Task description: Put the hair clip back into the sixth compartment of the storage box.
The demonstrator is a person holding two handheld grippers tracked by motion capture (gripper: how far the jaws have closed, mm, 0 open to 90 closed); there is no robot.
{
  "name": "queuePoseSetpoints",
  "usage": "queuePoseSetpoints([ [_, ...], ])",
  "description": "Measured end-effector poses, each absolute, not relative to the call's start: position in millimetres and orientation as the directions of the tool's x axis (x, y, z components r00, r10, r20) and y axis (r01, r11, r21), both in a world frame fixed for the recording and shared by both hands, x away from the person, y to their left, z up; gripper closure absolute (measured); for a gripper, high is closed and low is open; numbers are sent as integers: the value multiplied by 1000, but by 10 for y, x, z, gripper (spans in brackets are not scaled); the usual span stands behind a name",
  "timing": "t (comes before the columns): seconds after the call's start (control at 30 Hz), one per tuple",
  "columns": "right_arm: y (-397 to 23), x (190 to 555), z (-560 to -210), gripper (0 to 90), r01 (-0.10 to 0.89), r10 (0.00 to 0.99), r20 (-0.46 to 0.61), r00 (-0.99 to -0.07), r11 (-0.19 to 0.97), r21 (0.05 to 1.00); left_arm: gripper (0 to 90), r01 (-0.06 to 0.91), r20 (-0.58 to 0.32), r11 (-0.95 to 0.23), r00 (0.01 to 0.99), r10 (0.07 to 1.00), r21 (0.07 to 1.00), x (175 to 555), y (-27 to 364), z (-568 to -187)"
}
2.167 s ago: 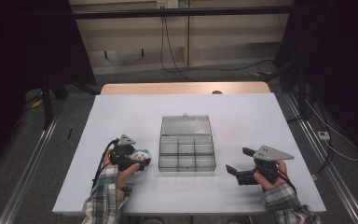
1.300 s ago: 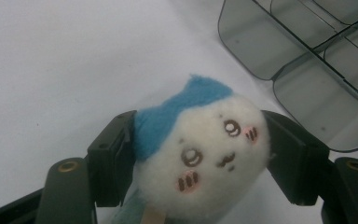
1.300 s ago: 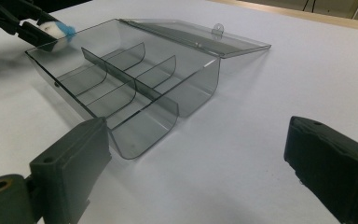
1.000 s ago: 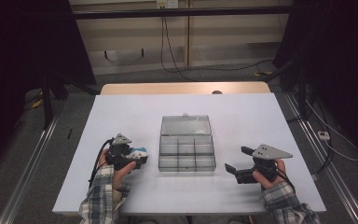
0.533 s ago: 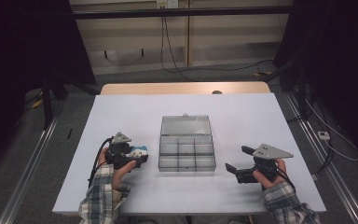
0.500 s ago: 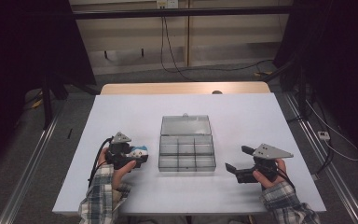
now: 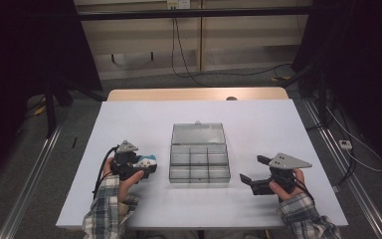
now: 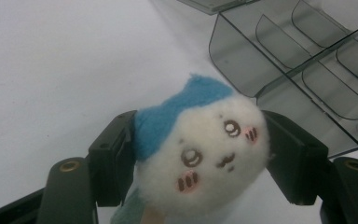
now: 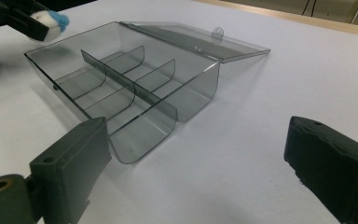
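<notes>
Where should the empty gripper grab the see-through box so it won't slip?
Probably the clear box by its near end wall, coming from the right gripper's side, one open jaw inside a compartment, one outside. The wall is thin and upright; the flat-lying lid offers less to grip.

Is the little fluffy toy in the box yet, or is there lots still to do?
Not yet. Done: the clear box lies open with its lid folded back, and its compartments look empty. In hand: the left gripper squeezes the white and blue plush toy beside the box. The right gripper waits open on the other side, holding nothing. Left: probably putting the toy into a compartment, maybe closing the lid.
</notes>
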State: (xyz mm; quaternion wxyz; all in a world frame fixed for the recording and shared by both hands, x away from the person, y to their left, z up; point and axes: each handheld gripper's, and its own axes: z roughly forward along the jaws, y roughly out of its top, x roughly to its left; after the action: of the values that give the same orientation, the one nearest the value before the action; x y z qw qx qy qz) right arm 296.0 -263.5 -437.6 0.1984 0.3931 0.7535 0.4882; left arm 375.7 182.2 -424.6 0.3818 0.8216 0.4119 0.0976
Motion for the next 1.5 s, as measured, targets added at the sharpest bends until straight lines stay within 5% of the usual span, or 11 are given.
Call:
queuePoseSetpoints([
  [1.5, -2671, 2941, -4361, 66, 396, 791, 83, -606, 210, 894, 323, 578, -172, -378, 681, 712, 723, 3825, 1581, -4006],
])
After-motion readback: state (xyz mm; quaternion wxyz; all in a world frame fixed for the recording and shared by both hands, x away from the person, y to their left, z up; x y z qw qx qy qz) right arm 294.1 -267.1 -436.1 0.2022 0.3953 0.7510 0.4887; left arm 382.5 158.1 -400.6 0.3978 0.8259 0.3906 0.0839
